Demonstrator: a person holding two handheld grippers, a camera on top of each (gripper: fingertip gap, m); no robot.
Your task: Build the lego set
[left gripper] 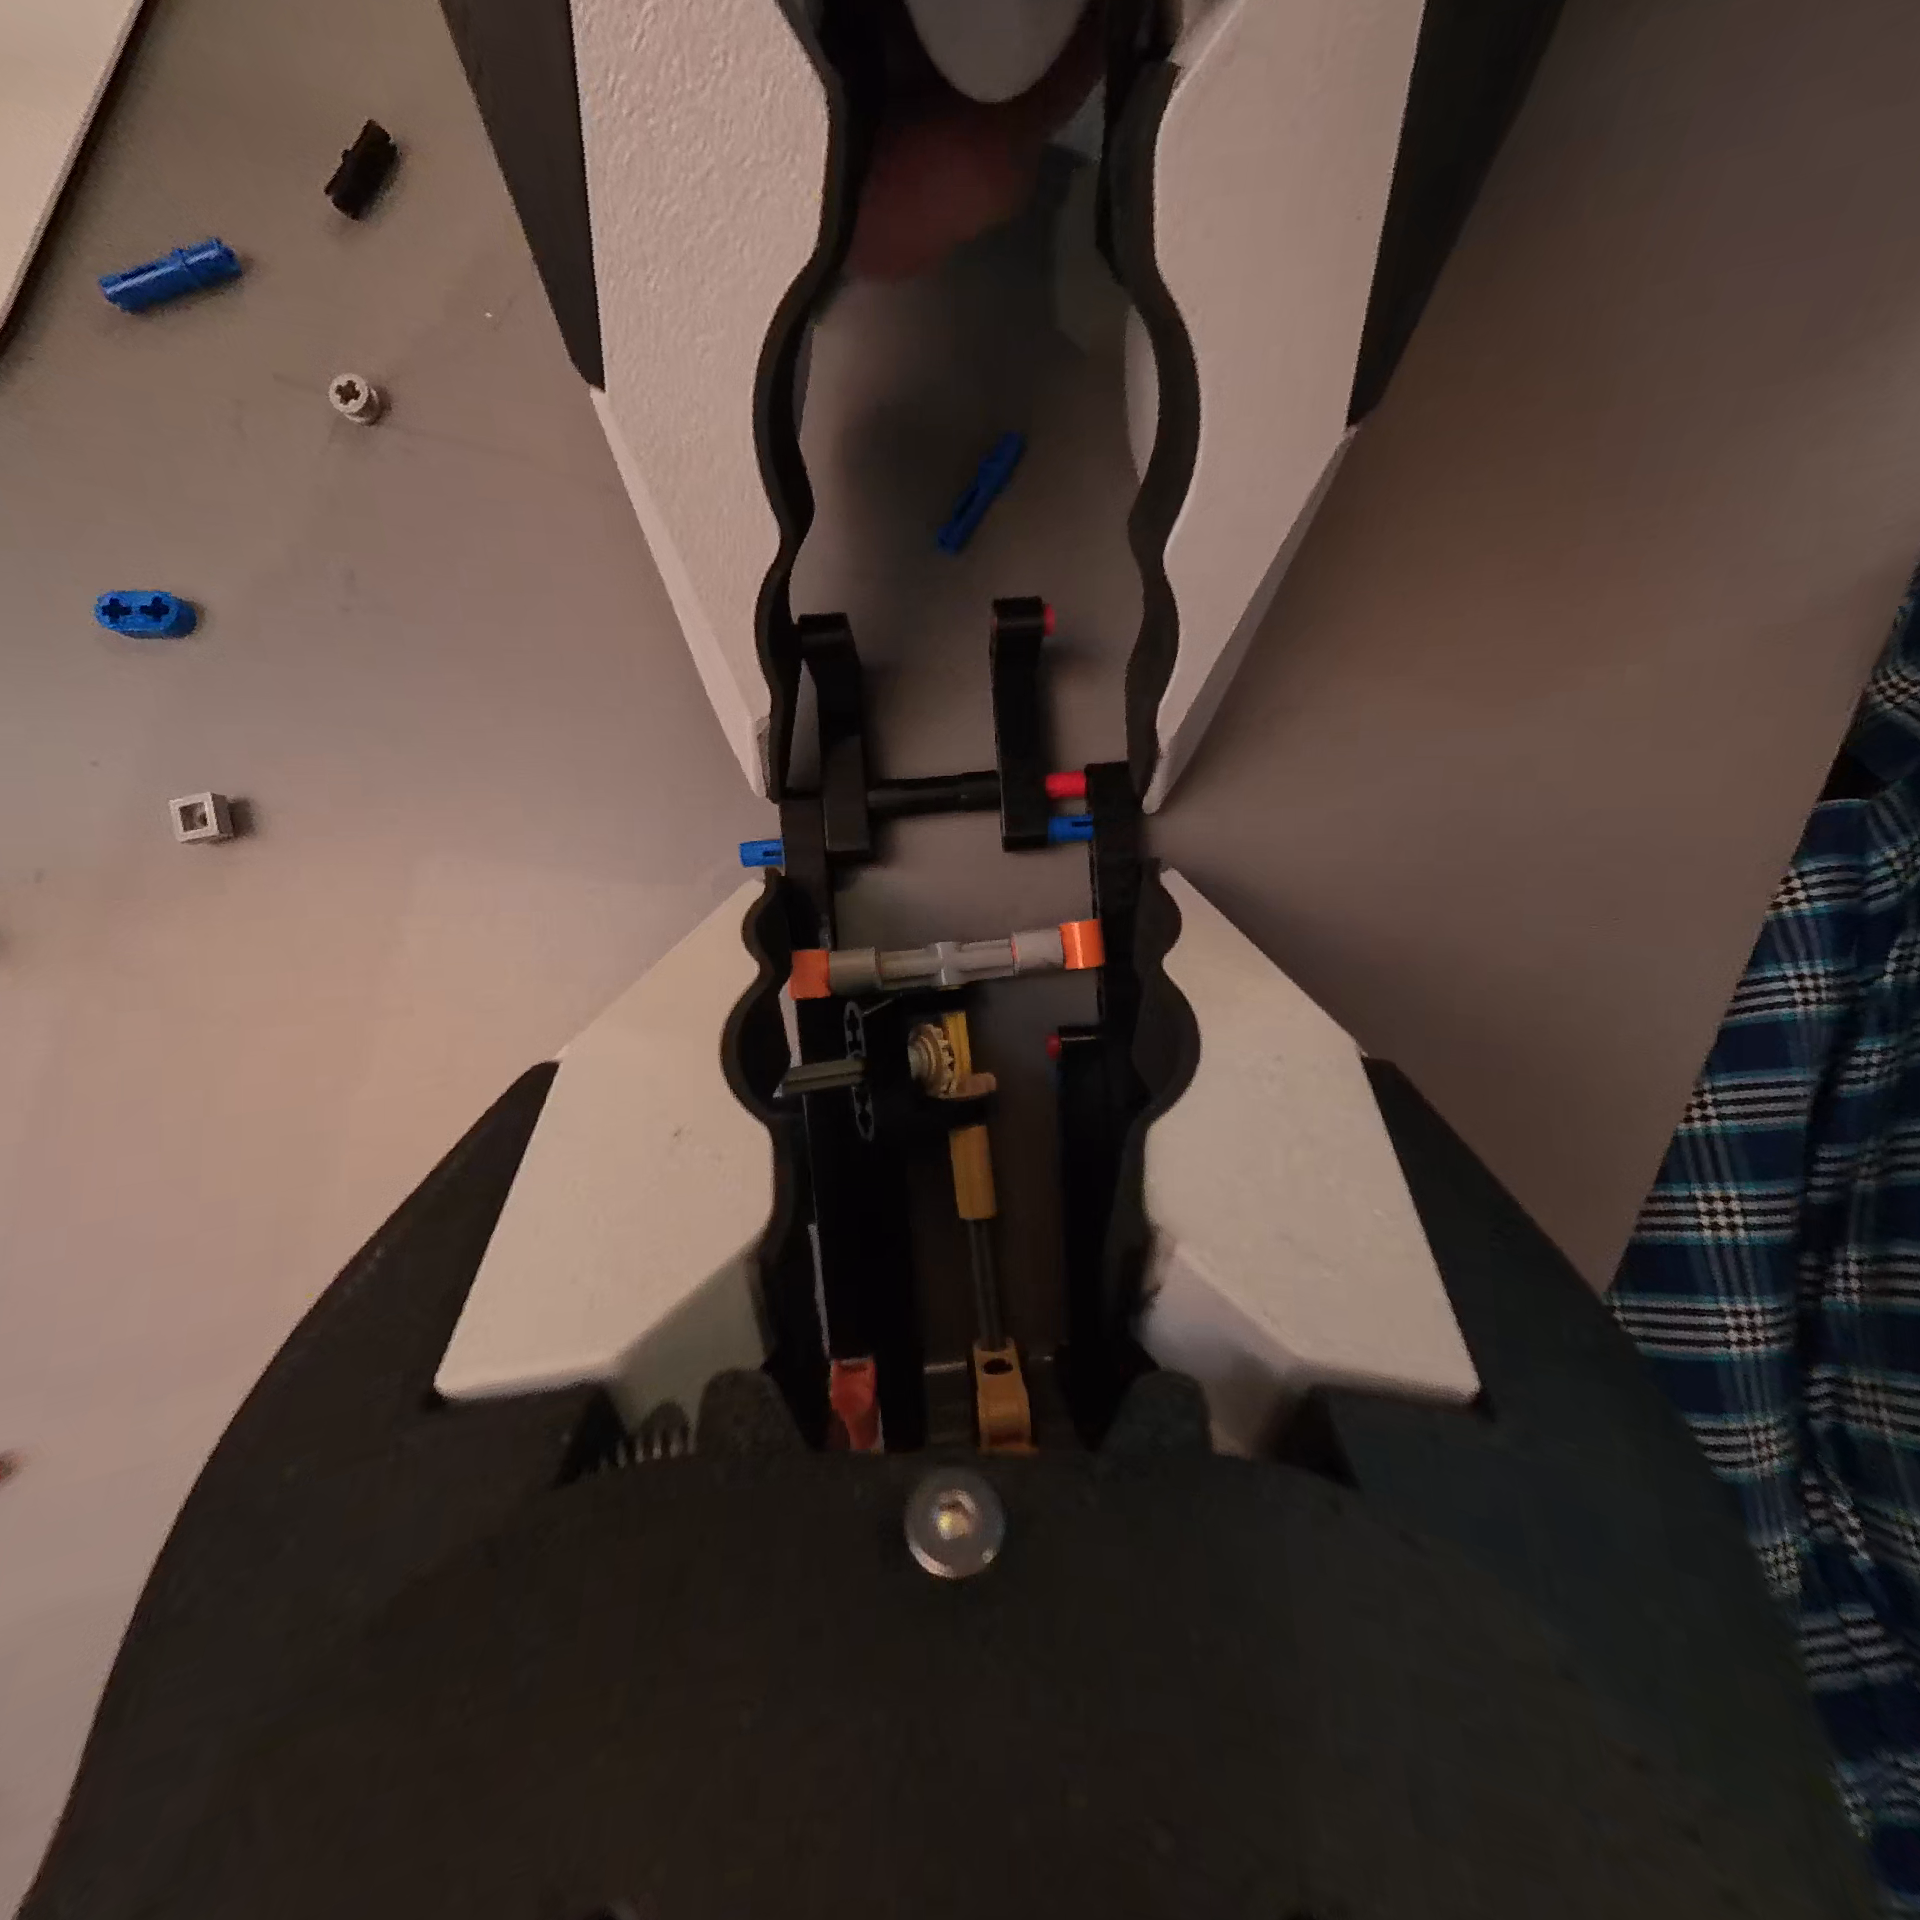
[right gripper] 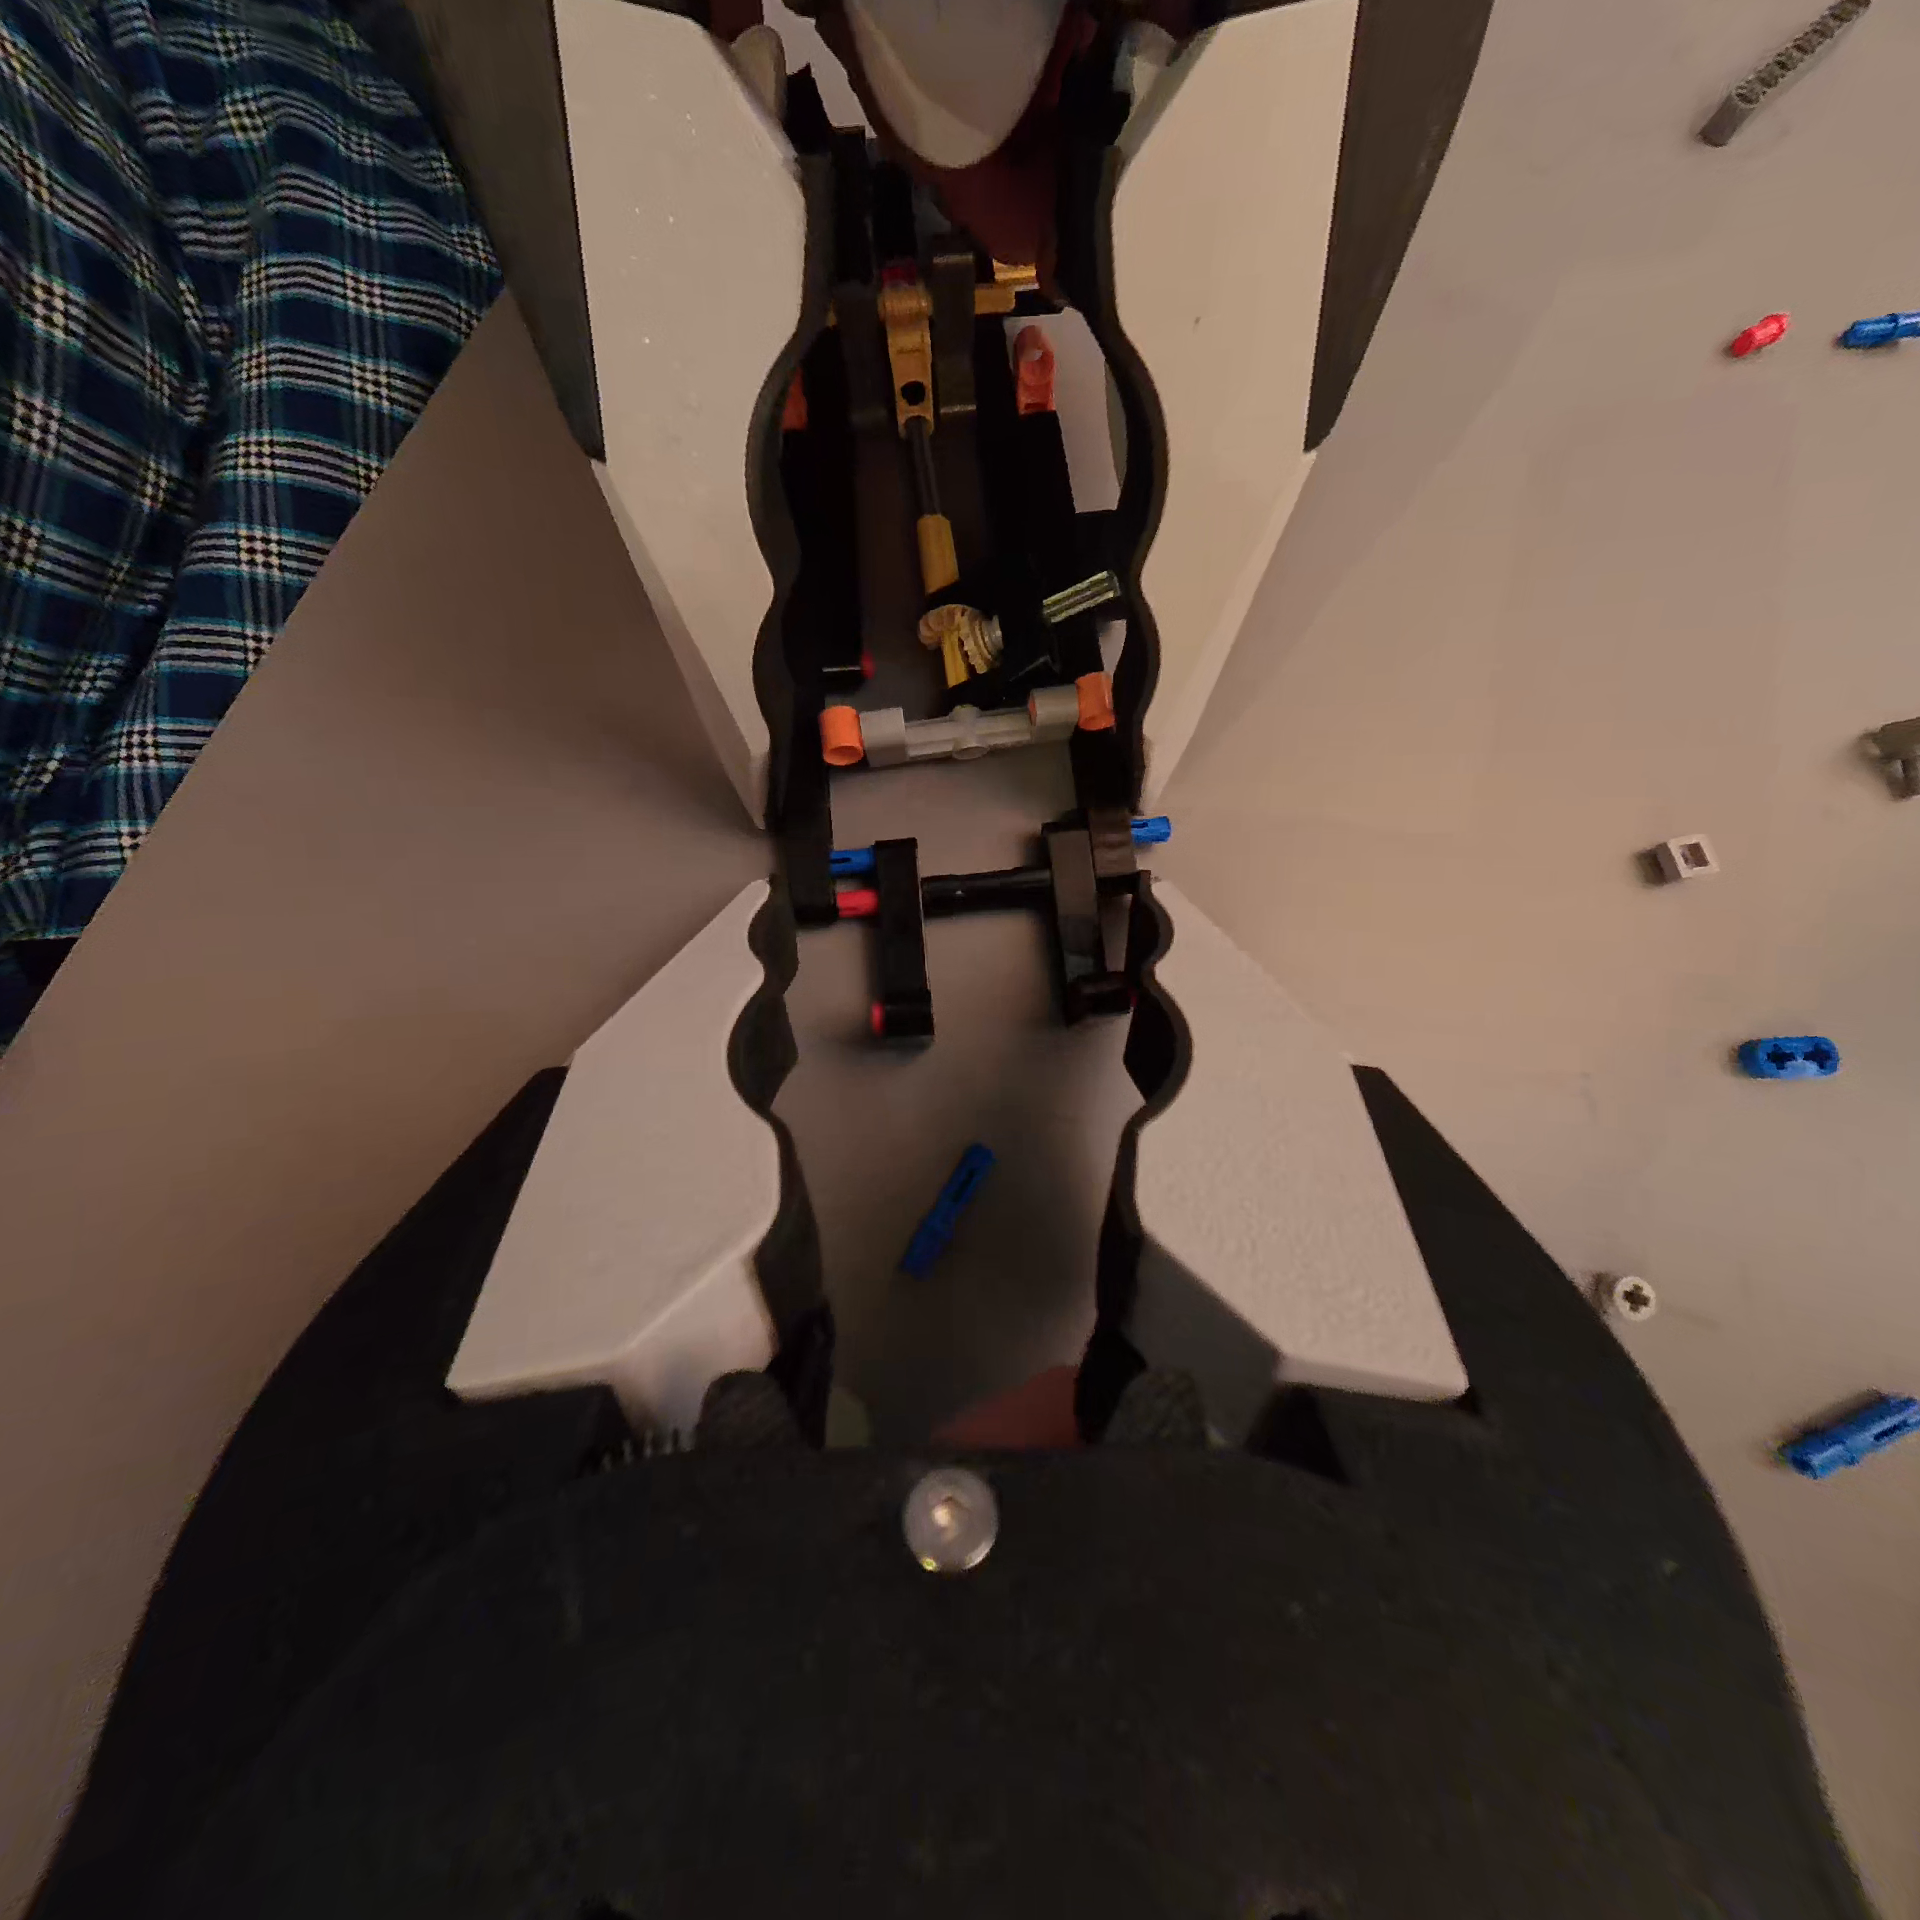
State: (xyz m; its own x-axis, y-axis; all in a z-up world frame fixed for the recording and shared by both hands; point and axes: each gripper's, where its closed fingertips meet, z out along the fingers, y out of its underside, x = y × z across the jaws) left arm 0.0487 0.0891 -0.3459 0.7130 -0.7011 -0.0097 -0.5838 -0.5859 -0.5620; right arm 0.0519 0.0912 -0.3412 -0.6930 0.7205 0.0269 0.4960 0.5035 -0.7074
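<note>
A lego assembly (left gripper: 940,961) of black beams, with a yellow shaft and gear, a grey cross axle with orange ends, and blue and red pins, hangs over the grey table (left gripper: 416,935). My left gripper (left gripper: 961,883) is shut on its long end, its pads against the outer beams. My right gripper (right gripper: 961,888) faces it tip to tip and is shut on the other end (right gripper: 966,732), where two short black arms stick out. The right gripper also shows in the left wrist view (left gripper: 956,795). A loose blue pin (right gripper: 945,1210) lies on the table under the right gripper.
Loose parts lie to one side: a blue connector (left gripper: 171,275), a blue two-hole piece (left gripper: 145,613), a grey bush (left gripper: 358,398), a small grey brick (left gripper: 208,818), a black piece (left gripper: 362,166), a red pin (right gripper: 1759,335), a grey beam (right gripper: 1782,73). Plaid cloth (right gripper: 187,416) lies opposite. My two grippers' fingertips are within a few centimetres of each other. The right tips stand about 6 cm off the loose blue pin (right gripper: 945,1210). The left camera catches it too, in the left wrist view (left gripper: 988,481).
</note>
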